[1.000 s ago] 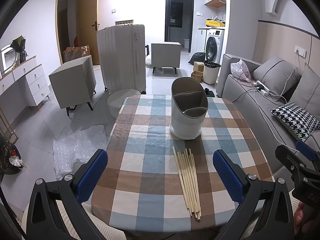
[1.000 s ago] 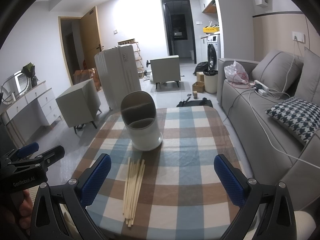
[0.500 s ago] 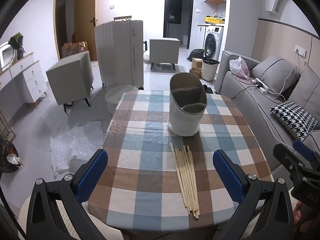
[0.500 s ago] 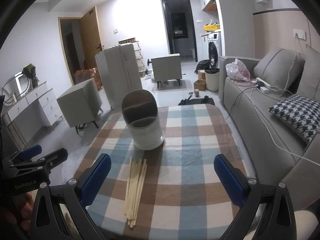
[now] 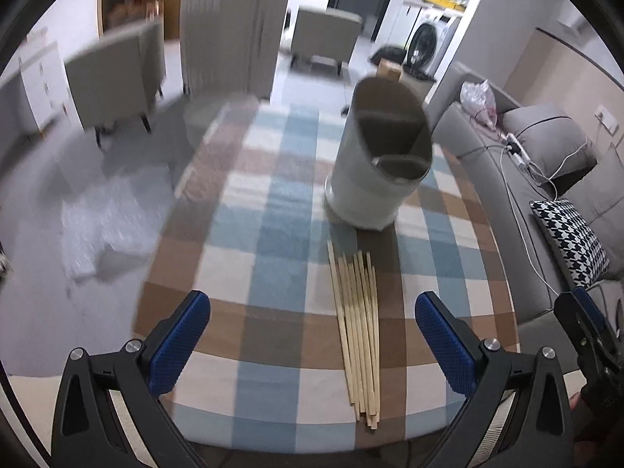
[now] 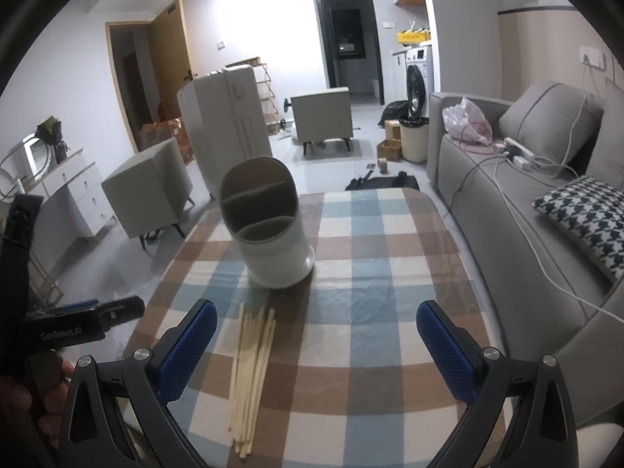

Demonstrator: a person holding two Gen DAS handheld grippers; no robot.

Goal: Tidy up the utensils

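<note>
Lying near the holder, chopsticks sit untouched; left gripper and right gripper both spread apart.

Strong fisheye bending in both views, black vignette in every corner. Left wrist view motion-blurred, worst at upper left and over the utensil holder; checked tablecloth sharper toward the bottom. Right wrist view crisp, blown-out ceiling glare at top centre, dark doorway beyond. Soft shadow under the chopsticks.
</note>
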